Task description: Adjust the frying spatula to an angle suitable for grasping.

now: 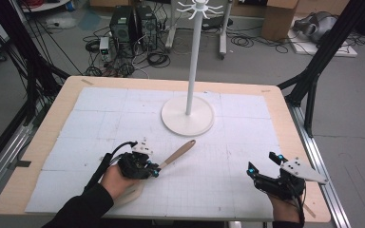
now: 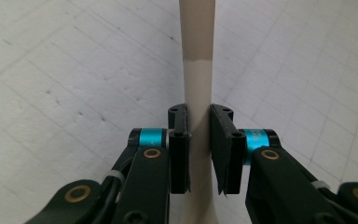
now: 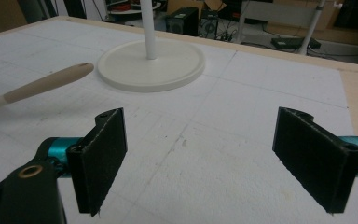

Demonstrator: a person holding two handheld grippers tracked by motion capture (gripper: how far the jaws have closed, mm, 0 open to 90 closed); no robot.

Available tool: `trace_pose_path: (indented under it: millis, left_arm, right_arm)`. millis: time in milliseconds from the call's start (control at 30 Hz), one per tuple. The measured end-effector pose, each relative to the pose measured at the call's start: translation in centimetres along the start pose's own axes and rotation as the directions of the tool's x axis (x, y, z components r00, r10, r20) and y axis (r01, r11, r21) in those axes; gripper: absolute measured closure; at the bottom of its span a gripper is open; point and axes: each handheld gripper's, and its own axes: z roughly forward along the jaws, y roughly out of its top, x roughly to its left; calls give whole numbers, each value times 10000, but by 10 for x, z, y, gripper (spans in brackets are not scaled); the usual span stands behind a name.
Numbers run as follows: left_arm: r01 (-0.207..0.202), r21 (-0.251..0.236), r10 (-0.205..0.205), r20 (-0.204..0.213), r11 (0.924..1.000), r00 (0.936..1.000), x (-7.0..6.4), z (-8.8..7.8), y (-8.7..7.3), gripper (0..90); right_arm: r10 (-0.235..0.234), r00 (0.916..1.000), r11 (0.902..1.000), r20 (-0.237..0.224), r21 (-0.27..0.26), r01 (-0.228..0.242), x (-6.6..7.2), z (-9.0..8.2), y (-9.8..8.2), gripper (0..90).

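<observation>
A slim beige wooden-handled utensil (image 2: 198, 88) is clamped by the left tool (image 2: 199, 135); the right tool (image 3: 216, 158) is held agape over bare white gridded surface (image 1: 228, 156).

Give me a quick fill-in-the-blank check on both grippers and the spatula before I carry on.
1. The left gripper is shut on the spatula's ____.
2. The right gripper has its jaws ____.
3. The white stand stands on the ____ half of the table.

Missing words: handle; open; far

No readable text, label, brand, number or sign is showing anywhere in these views.
</observation>
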Motion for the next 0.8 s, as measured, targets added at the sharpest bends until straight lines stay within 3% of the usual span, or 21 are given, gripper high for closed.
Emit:
trace_pose_path:
  millis: [300, 567, 800]
  left_arm:
    - [-228, 604, 216, 205, 9979, 9996, -19, 11, 2, 775]
    - [-45, 979, 30, 156, 9952, 9999, -22, 20, 4, 775]
    - [119, 1020, -140, 202, 9947, 9997, -20, 19, 5, 772]
  right_arm:
    - [-15, 10000, 10000, -21, 31, 15, 0, 0, 0, 164]
    - [-19, 10000, 10000, -26, 34, 19, 0, 0, 0, 164]
    - [-9, 10000, 10000, -23, 32, 10, -1, 0, -1, 164]
